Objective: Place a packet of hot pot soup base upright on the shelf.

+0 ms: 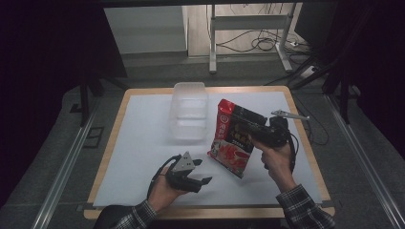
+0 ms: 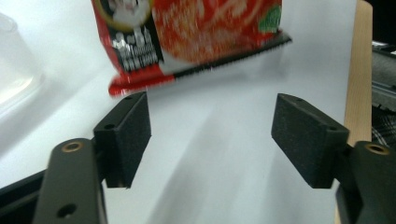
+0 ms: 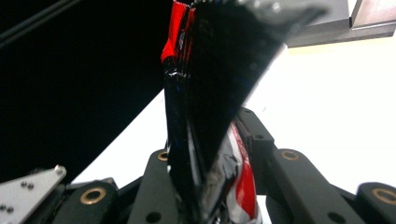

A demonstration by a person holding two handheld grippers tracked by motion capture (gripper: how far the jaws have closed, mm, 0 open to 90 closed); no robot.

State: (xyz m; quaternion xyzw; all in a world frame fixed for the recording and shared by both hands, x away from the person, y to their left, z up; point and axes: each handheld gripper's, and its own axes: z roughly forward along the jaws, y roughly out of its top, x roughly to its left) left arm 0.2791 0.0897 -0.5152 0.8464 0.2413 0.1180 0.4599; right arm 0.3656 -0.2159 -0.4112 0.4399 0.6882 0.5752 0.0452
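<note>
A red and black food packet (image 1: pixel 232 138) hangs over the white table sheet, held at its right edge by my right gripper (image 1: pixel 260 135), which is shut on it. In the right gripper view the packet (image 3: pixel 205 121) rises edge-on from between the closed jaws. My left gripper (image 1: pixel 204 171) sits near the table's front, below and left of the packet, open and empty. In the left gripper view its two pads (image 2: pixel 133 135) stand well apart, and the packet's lower edge (image 2: pixel 187 42) hangs beyond them, clear of both.
A clear plastic container (image 1: pixel 189 110) stands at the back middle of the white sheet (image 1: pixel 143 143). The wooden table edge (image 1: pixel 305 143) runs along the right. Metal rails flank the table on the floor.
</note>
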